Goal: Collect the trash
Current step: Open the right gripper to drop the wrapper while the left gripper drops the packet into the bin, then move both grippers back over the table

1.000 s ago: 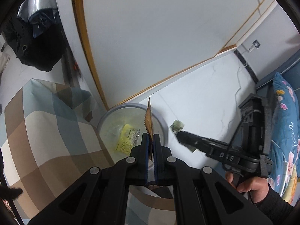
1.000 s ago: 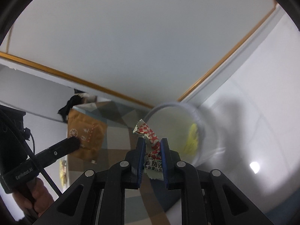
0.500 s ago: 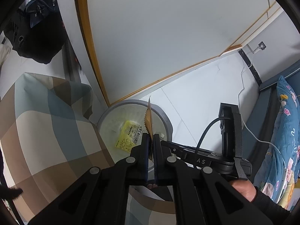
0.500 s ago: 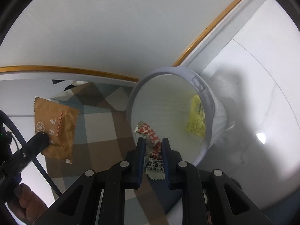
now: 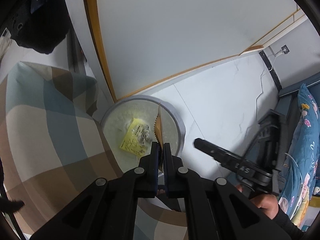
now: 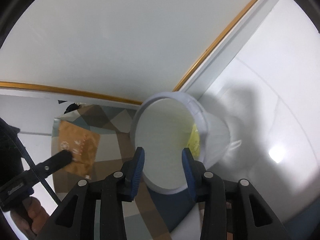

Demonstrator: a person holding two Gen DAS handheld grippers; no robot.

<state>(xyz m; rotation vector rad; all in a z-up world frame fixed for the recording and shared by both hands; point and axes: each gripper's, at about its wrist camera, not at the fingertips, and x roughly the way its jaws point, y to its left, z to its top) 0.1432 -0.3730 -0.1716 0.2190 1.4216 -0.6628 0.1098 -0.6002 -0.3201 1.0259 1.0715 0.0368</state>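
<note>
One yellow wrapper (image 5: 134,138) in bin (image 5: 180,120), checkered cloth (image 5: 50,124) adj.

One waste bin (image 5: 181,120). Inside bin: one yellow wrapper (image 5: 134,138). Above bin: one brown sachet (image 5: 159,129), clamped in left gripper (image 5: 161,150). Two grippers in all; right gripper (image 6: 163,156), over bin, jaws opening, nothing between. Beside bin: one checked cloth (image 5: 50,124).

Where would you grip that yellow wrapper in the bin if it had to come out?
Probably from straight above, through the bin mouth. The yellow wrapper lies flat on the bottom, so pinch its raised, crumpled edge beside the print rather than the flat face.
</note>
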